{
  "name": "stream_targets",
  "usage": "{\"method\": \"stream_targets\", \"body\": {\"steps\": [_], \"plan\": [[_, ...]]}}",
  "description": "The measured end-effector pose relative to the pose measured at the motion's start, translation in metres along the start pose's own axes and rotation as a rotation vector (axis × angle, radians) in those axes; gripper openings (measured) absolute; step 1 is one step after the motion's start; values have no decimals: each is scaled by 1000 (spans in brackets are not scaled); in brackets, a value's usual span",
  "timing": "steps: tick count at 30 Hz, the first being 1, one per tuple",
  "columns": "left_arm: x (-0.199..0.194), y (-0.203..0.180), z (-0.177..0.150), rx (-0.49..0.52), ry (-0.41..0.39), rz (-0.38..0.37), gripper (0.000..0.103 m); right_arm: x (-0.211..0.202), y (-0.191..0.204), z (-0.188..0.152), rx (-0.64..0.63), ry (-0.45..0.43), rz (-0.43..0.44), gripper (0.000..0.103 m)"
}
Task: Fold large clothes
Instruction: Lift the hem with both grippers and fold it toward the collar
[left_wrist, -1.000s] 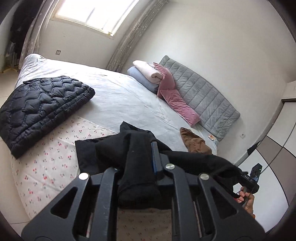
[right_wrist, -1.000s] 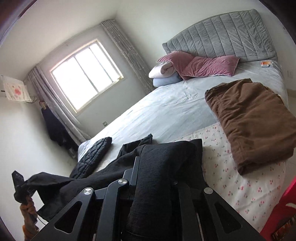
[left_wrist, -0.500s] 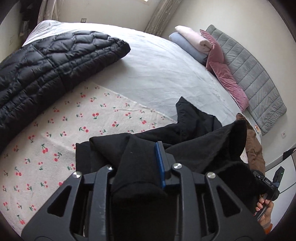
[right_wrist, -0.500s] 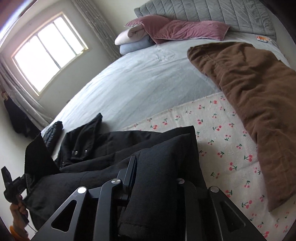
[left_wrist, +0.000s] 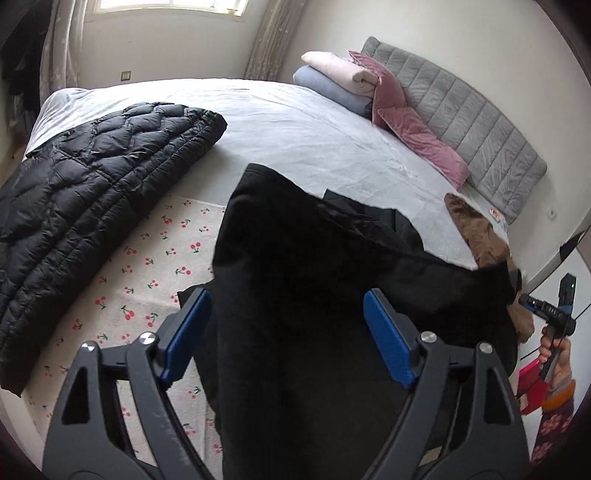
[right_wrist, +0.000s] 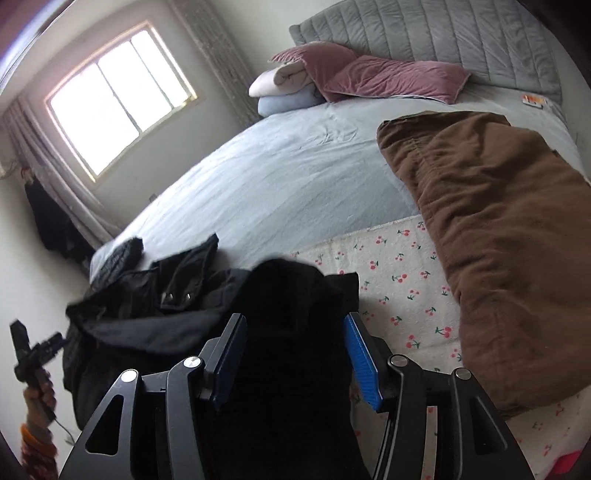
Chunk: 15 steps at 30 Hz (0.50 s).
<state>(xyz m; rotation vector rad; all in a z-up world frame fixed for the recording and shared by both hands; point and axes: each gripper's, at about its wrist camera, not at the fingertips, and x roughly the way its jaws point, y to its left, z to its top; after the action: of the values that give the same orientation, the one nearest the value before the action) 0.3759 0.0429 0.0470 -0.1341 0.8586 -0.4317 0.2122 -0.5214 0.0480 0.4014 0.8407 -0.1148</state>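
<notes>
Release of the black heavy cloth garment (left_wrist: 332, 295) is the step in hand: a fold appears to have just been laid on the bed.

Left gripper (left_wrist: 284, 332): jaws have just been opening and now stand spread wide at lower centre of the left wrist view. Black cloth lies between the blue pads (left_wrist: 384, 339), but the pads do not press on it.

Right gripper (right_wrist: 291, 350): jaws have likewise just been opening and stand apart at lower centre of the right wrist view. A thick roll of the same garment (right_wrist: 295, 332) fills the gap; the pads appear clear of it on both sides.

Location of garment: bunched on the white cherry-print blanket (left_wrist: 147, 277) at the near edge of the bed, in the lower middle of both views, between the black quilted puffer jacket (left_wrist: 92, 203) at left and the brown folded fleece garment (right_wrist: 498, 240) at right.

Next move, as judged: draw both grippers back clear of the cloth without dragging it, then take fresh holds on an outer edge for the following fold. Bulk is uneven; smoothing may be needed first.
</notes>
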Motion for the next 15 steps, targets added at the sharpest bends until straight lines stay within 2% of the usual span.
{"method": "stream_targets", "body": {"steps": [3,7,8,10,12,15], "plan": [[23,-4,-6,92,67,91,85,36,27,-10,-124,115,-58,55],[68,-3,-5,99,152,142,85,106,62,6,-189,206,-62,55],[77,-3,-3,97,163,155,85,116,65,14,-203,191,-86,55],[93,-2,4,107,184,204,85,133,63,35,-202,112,-229,54],[100,5,14,101,193,235,85,136,46,52,-100,57,-306,55],[100,20,31,39,181,189,85,128,23,58,-31,20,-286,61]]}}
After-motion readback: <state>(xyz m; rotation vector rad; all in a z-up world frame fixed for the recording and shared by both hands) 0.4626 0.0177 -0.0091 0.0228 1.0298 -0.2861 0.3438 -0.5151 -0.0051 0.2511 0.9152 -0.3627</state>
